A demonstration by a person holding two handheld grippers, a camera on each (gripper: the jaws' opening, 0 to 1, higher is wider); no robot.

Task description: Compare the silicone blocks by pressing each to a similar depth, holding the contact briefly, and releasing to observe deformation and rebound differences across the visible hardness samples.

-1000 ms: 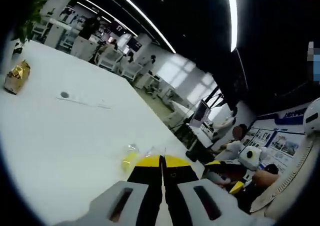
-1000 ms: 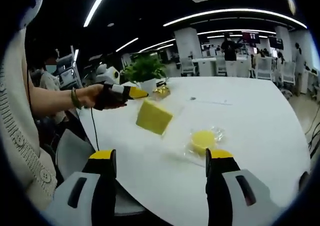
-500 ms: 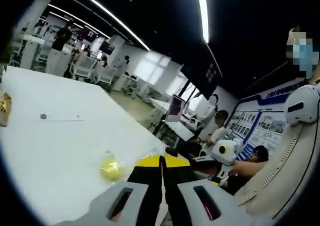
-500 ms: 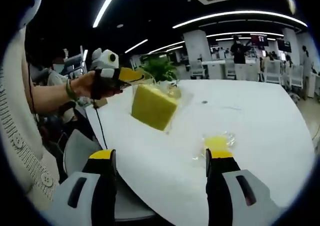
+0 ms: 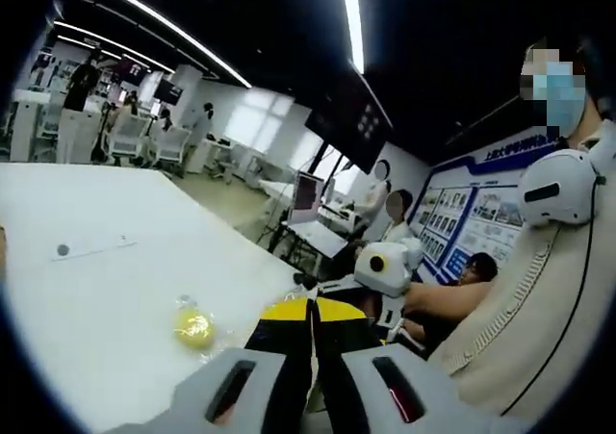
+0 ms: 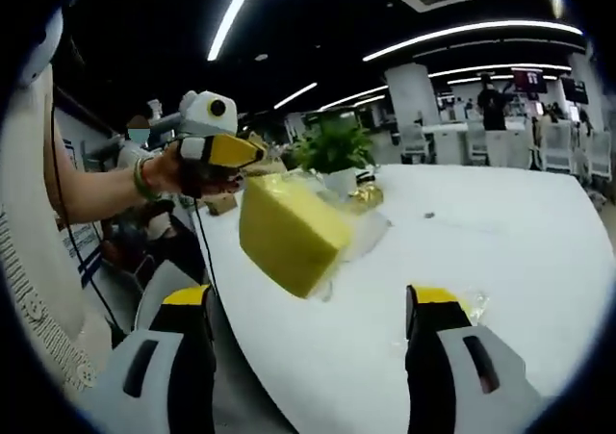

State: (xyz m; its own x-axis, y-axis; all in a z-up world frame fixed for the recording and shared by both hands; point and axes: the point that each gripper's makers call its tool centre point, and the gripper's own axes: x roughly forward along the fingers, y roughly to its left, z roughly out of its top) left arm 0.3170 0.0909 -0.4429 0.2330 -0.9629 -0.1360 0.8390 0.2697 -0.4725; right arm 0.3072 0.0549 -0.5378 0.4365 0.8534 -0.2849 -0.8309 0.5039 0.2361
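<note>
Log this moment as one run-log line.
left gripper: shut on bagged block, lifted | right gripper: open, idle | round sample: on table

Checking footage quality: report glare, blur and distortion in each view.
Left gripper view: ceiling strip light glares, fisheye bends the white table edge. Right gripper view: yellow block, hanging from the left hand-held gripper, looks slightly soft; light strips bloom.

White table (image 5: 115,261), large, glossy. Round yellow silicone block (image 5: 194,328) in clear wrapper lies near table edge. Small dark dot (image 5: 63,250) farther out. Potted plant (image 6: 334,155) and gold-coloured object (image 6: 366,193), possibly foil wrapper, stand at far edge.
</note>
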